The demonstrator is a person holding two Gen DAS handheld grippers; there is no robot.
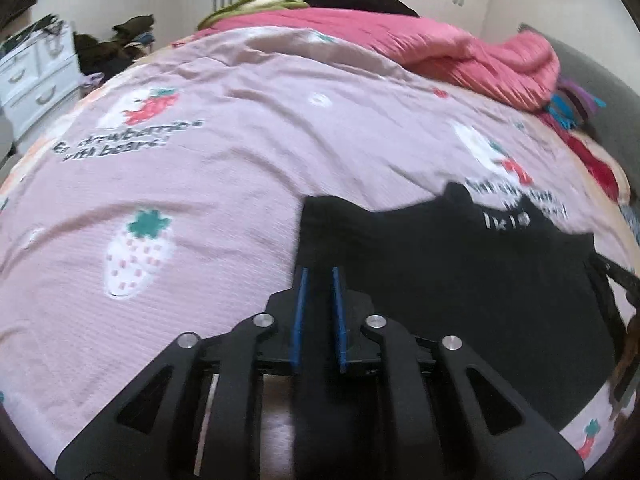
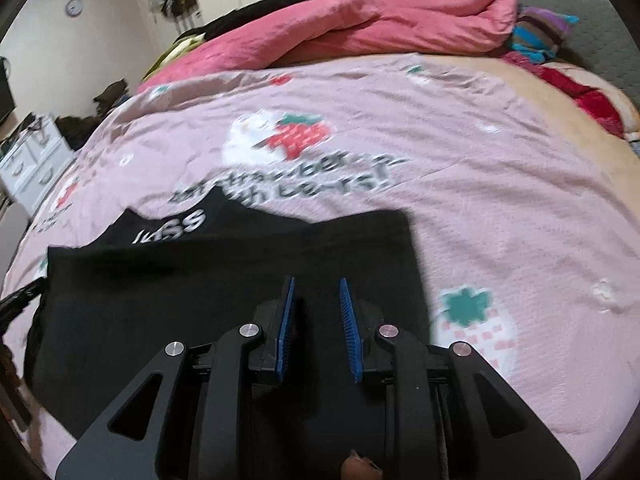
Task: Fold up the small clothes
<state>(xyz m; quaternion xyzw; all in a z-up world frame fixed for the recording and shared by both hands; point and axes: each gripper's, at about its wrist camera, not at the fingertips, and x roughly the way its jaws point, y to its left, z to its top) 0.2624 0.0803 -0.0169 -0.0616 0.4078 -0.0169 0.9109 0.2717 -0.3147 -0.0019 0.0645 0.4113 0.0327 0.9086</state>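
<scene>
A small black garment (image 1: 460, 280) with white lettering lies on the pink strawberry-print bedspread (image 1: 240, 160). It also shows in the right wrist view (image 2: 200, 280), with the lettering at its far edge. My left gripper (image 1: 319, 276) is over the garment's left edge, its blue pads a little apart with black cloth seen between them. My right gripper (image 2: 316, 284) is over the garment's right part, blue pads apart, cloth under and between them. I cannot tell whether either one pinches the cloth.
A rumpled pink quilt (image 1: 460, 52) lies at the bed's far side, with dark clothes behind it. Colourful items (image 2: 540, 36) and a red cloth (image 2: 592, 100) sit by the grey headboard (image 2: 592, 12). A white drawer unit (image 1: 36, 76) stands left of the bed.
</scene>
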